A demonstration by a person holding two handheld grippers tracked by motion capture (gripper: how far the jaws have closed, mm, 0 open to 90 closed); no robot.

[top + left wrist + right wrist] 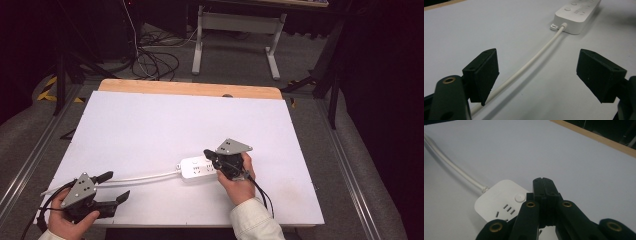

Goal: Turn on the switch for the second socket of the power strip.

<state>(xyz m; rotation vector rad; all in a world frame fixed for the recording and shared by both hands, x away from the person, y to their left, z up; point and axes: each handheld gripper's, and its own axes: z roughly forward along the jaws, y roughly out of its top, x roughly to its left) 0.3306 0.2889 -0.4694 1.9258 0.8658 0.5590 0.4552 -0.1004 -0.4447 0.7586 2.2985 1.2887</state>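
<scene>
A white power strip lies on the white table, its white cable running left toward the front-left edge. My right gripper hovers over the strip's right end with its jaws pressed together and nothing between them; in the right gripper view the shut gripper sits above the power strip near its round button. My left gripper stands open at the front left, its jaws spread either side of the cable, which leads to the power strip.
The white table has a wooden strip along its far edge. Beyond it are a stand's white legs and loose cables on the floor. Dark frames flank both sides.
</scene>
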